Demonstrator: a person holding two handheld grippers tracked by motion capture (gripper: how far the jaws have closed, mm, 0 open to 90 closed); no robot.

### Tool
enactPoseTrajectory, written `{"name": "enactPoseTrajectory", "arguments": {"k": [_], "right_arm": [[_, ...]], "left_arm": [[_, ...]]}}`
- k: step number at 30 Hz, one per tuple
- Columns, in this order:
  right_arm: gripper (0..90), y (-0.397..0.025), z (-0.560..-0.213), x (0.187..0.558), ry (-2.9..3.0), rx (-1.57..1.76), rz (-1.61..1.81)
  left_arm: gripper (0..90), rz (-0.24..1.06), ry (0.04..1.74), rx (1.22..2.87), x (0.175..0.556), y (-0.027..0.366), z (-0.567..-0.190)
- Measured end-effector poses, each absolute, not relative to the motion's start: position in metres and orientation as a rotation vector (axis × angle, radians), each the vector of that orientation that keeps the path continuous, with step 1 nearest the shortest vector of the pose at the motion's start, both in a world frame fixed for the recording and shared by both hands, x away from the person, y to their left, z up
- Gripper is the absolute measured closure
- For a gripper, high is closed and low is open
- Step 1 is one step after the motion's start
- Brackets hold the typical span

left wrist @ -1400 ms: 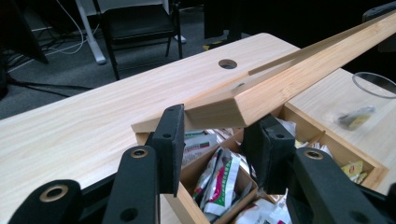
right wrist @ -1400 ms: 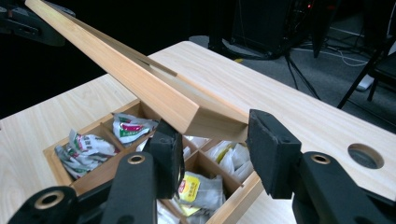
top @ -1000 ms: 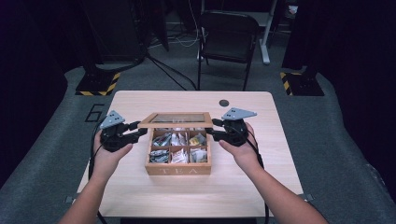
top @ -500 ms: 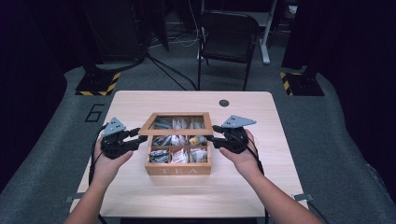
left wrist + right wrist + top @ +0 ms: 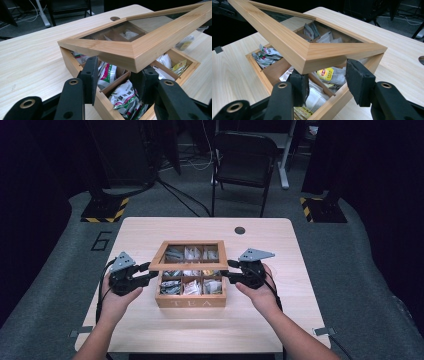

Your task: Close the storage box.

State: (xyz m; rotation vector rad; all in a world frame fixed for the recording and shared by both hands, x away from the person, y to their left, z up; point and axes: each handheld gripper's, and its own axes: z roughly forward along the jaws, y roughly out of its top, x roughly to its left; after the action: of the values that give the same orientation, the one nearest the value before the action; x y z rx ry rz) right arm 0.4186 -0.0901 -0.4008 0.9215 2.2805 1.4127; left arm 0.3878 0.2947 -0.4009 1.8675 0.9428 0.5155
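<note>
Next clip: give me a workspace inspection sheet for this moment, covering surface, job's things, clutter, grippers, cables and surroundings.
Surface: light wooden table, with a round dark hole near its far edge.
Job's things: wooden tea box marked TEA, compartments holding tea bag packets; its glass-paned wooden lid is raised at the front.
Clutter: nothing seen.
Grippers: left gripper and right gripper sit at the lid's front corners, fingers spread under the frame, not clamped.
Cables: black cable beside the left hand; more on the floor behind.
Surroundings: black folding chair, dark curtains, grey floor.
</note>
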Motion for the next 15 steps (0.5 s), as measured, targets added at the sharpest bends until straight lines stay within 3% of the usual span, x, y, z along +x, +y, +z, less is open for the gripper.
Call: {"name": "enactPoseTrajectory", "arguments": {"k": [15], "right_arm": [[48.8,-0.089,-0.418,0.406,2.314,0.94,1.398]], "left_arm": [[53.8,0.473,0.957,1.896,0.375,0.293,-0.417]]}}
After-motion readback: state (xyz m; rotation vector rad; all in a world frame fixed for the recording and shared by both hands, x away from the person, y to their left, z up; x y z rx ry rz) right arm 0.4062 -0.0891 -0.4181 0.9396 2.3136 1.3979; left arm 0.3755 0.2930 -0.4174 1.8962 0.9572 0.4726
